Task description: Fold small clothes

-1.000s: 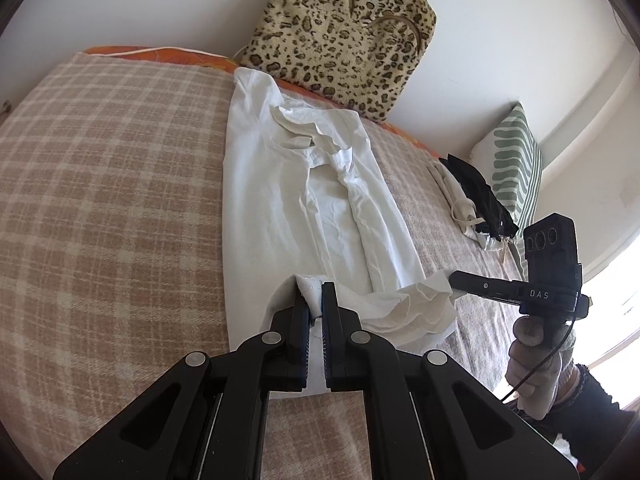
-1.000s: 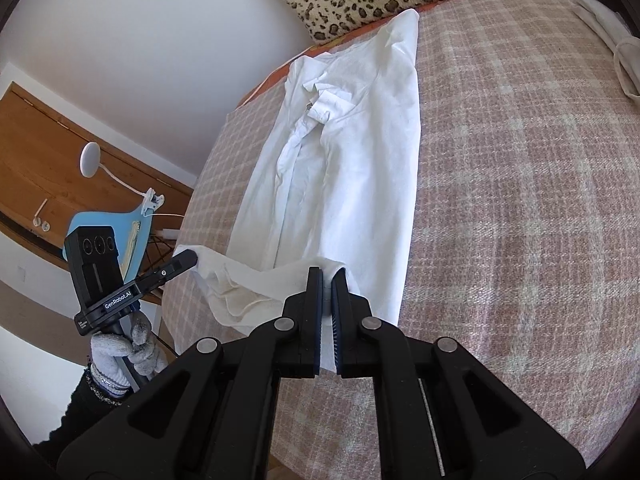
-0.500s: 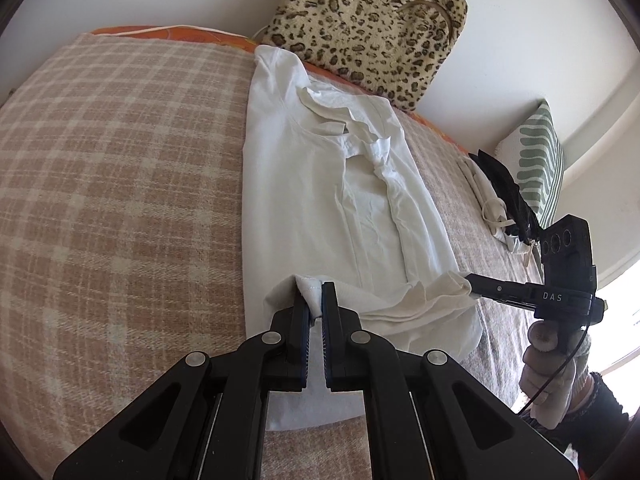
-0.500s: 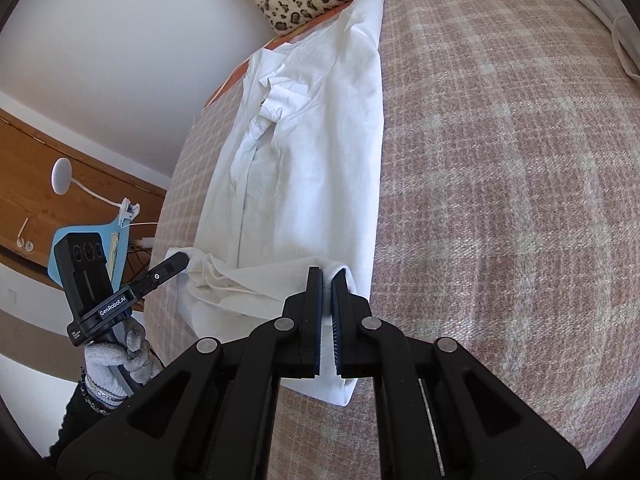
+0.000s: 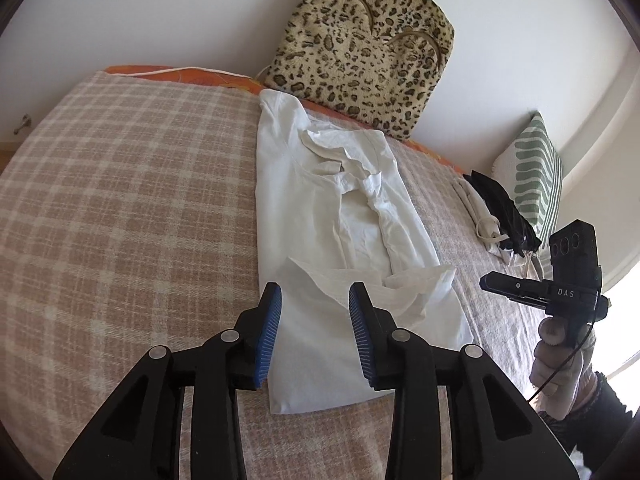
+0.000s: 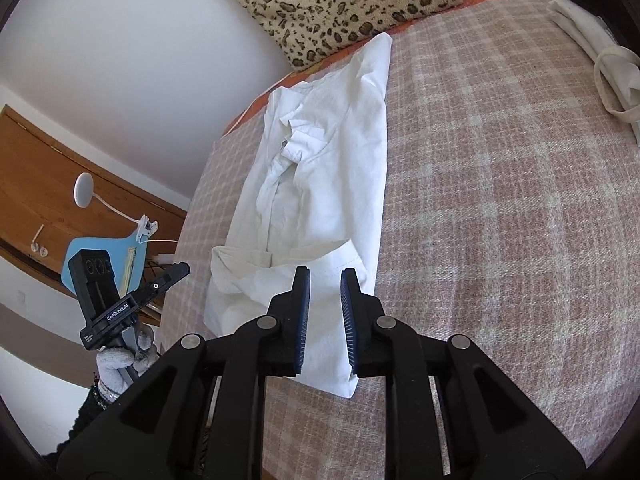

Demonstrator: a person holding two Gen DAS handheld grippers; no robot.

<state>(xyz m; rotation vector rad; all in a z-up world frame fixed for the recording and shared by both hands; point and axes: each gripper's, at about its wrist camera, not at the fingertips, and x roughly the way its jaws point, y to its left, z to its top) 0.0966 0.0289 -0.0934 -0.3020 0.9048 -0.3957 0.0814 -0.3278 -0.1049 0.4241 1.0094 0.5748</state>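
I have the white shirt [image 5: 328, 208] lying lengthwise on the plaid blanket [image 5: 132, 216], its collar end toward the leopard bag [image 5: 360, 52] that leans on the wall. The sides are folded in, so it forms a long narrow strip, and the near hem is turned up over the body in a loose, wrinkled flap.

My left gripper [image 5: 315, 320] has just been opening: its jaws now stand apart, blue pads showing, with nothing pinched between them. The shirt's near end lies flat on the blanket below and beyond the gap. I see no cloth lifted with the pads.

My right gripper [image 6: 325, 312] has just been opening too, though less far. Its jaws are parted by a narrow gap and the pads hold nothing; the folded hem corner lies on the blanket just past the tips.

In the left view the right gripper [image 5: 496, 282] sits just beside the shirt's right edge, clear of the cloth, in a gloved hand [image 5: 560, 368]. In the right view the left gripper [image 6: 176, 272] sits just off the shirt's left edge, held by the other gloved hand [image 6: 120, 360].

Farther along the blanket lie a cream garment [image 5: 480, 216] and a black one [image 5: 504, 208], touching each other, near a green striped pillow [image 5: 536, 168]. Beyond the bed's left side I see a wooden door [image 6: 48, 168] and a white clip lamp [image 6: 86, 196].
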